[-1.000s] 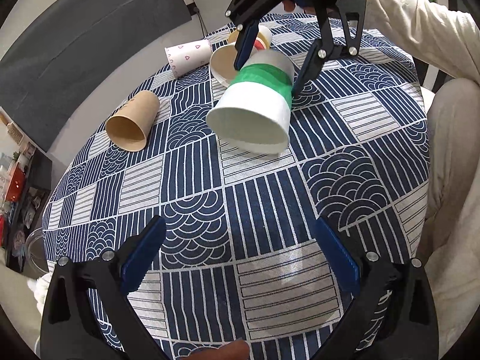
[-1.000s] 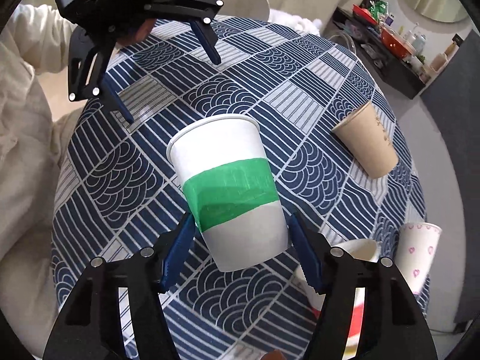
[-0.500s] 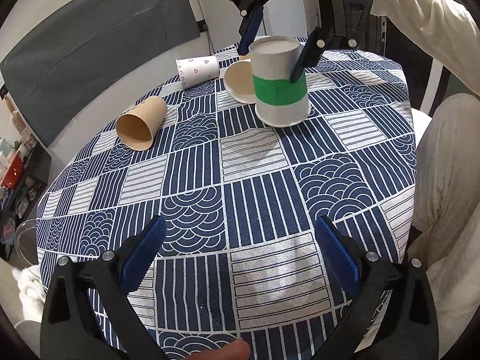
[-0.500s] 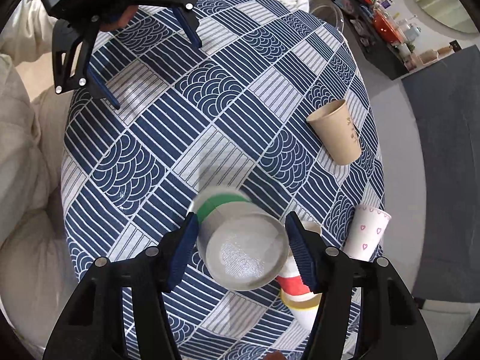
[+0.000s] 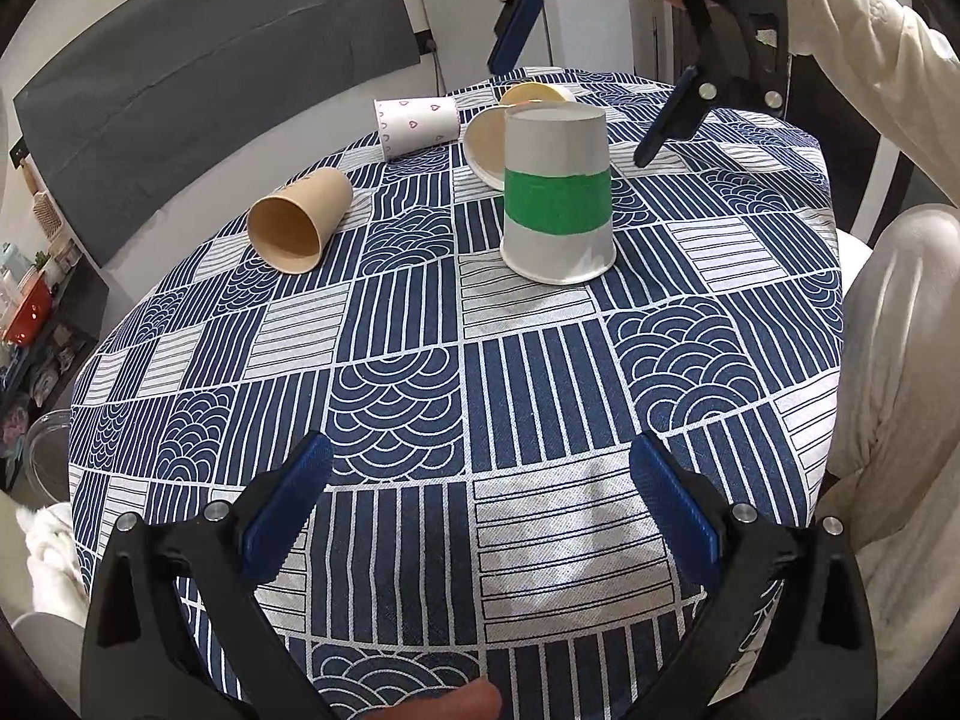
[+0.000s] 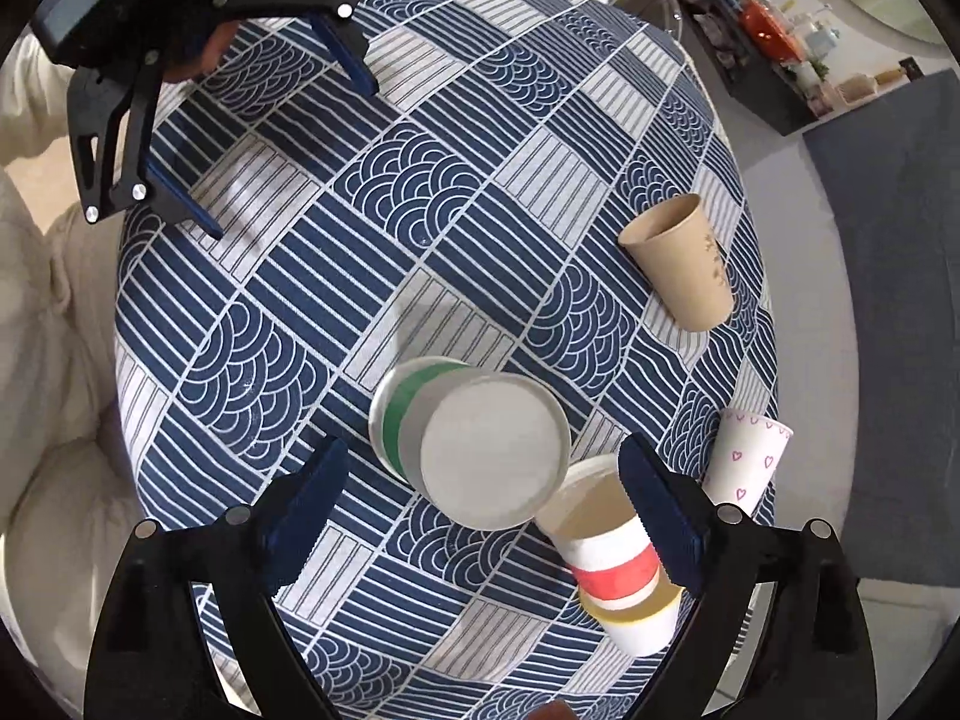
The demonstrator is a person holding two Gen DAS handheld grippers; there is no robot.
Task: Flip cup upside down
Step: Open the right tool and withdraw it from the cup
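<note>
1. Left wrist view: green-banded cup (image 5: 557, 198) stands mouth-down on the tablecloth (image 5: 420, 360), base up, axis vertical, toward the far side of the table and right of centre. Nothing can be seen inside it; it's inverted.
2. Same view: right gripper (image 5: 585, 90) hangs above and just behind the cup, jaws spread wide, not touching it. Released, nothing held.
3. Same view: left gripper (image 5: 489, 510) sits at the near edge, jaws wide apart, nothing between them, well apart from the cup. Right hand is clearly the nearer one.
4. Same view: kraft cup (image 5: 297, 219) lies on its side toward the left edge, mouth facing camera, looks empty. Heart-print cup (image 5: 417, 123) lies on its side at the far edge.
5. Right wrist view: looking nearly straight down on the cup's (image 6: 480, 444) flat base; it sits between the fingers but below them, no contact. Gripper (image 6: 486, 504) unclenched.
6. Same view: red-striped cup (image 6: 612, 558) lies on its side touching or just beside the green-banded one, near the right finger; its visible interior looks empty.
7. Judgement: flip looks done for this cup. A retreat should go straight up, since the red-striped cup crowds the right finger.
</note>
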